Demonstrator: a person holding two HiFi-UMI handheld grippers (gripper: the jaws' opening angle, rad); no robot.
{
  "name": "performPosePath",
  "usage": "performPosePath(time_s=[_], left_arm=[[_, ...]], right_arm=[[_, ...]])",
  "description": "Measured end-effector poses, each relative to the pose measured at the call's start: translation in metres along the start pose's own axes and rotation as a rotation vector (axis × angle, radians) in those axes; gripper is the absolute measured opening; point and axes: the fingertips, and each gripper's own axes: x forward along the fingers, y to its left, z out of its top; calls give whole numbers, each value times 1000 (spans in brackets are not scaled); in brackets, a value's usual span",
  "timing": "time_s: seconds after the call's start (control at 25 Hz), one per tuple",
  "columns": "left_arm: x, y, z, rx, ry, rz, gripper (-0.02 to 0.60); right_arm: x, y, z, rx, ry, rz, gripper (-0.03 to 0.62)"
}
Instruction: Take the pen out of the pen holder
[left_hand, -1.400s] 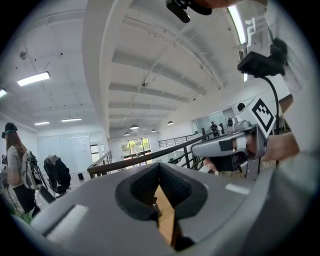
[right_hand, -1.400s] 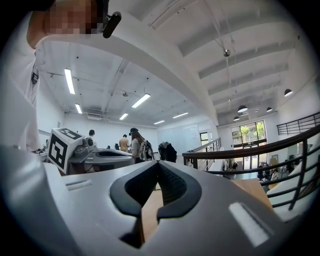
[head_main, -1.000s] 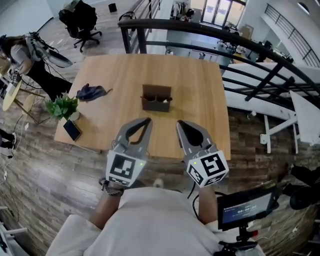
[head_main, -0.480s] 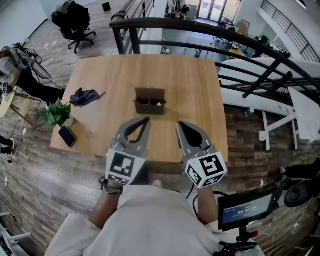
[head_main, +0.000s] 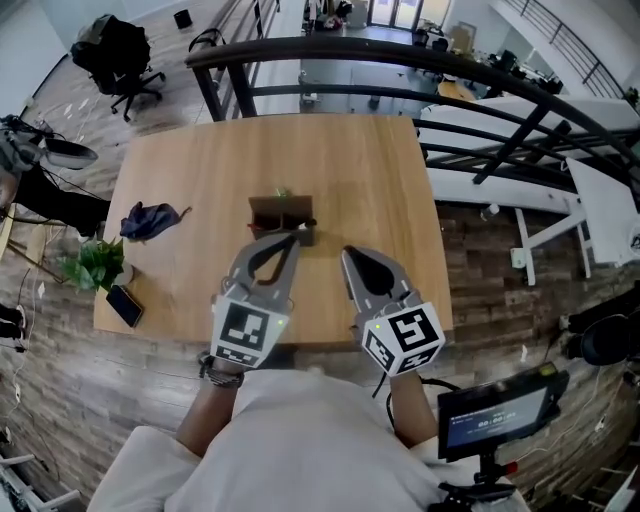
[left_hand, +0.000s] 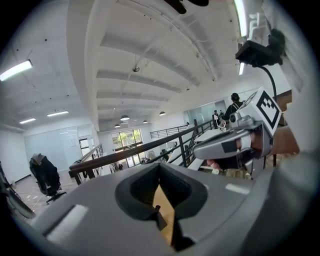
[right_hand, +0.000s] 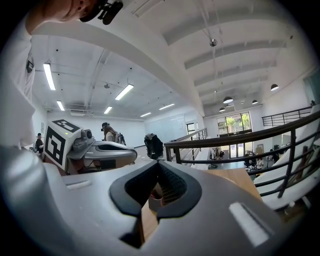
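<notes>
In the head view, the pen holder (head_main: 281, 212) now lies much closer to the grippers than it did a second ago. The view has shifted forward over the counter (head_main: 370, 170), so the holder's near edge sits just beside the tip of the left gripper (head_main: 292, 239). The right gripper (head_main: 347, 251) is a little to the holder's right and apart from it. This reads as the end of the approach, with the reach itself not yet begun. Both pairs of fingers are closed tip to tip and carry nothing, as in the earlier frames, so they must part before either can take anything. The holder is a brown box with dark compartments. A small green speck shows at its far rim, and the pen is too small to pick out here. To the left, well apart, lie a dark cloth (head_main: 148, 220), a potted plant (head_main: 93, 265) and a phone (head_main: 125, 305). In the left gripper view the fingers meet at the tip with nothing between them. Through the loop behind the tip only a sliver of counter and a thin dark edge show, and I cannot say what that edge is. In the right gripper view the fingers are likewise pressed together and empty, and the loop frames the holder straight ahead with a reddish bit at its top. That bit may be the pen, which I judge is still inside the holder.
</notes>
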Motion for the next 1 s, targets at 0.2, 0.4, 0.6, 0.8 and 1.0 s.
performPosePath(time_s=[0.2, 0.4, 0.6, 0.8, 1.0], left_arm=[[20, 9, -11, 5, 35, -37, 2], [39, 15, -29, 25, 90, -99, 2], [52, 13, -53, 28, 145, -164, 25], [64, 2, -73, 48, 198, -252, 48], [77, -3, -91, 74, 249, -310, 60]], right_arm=[[15, -11, -5, 29, 23, -18, 2], [31, -24, -13, 64, 48, -47, 2], [42, -29, -25, 77, 86, -61, 2], [46, -34, -32, 95, 115, -80, 2], [50, -40, -41, 119, 140, -98, 2]])
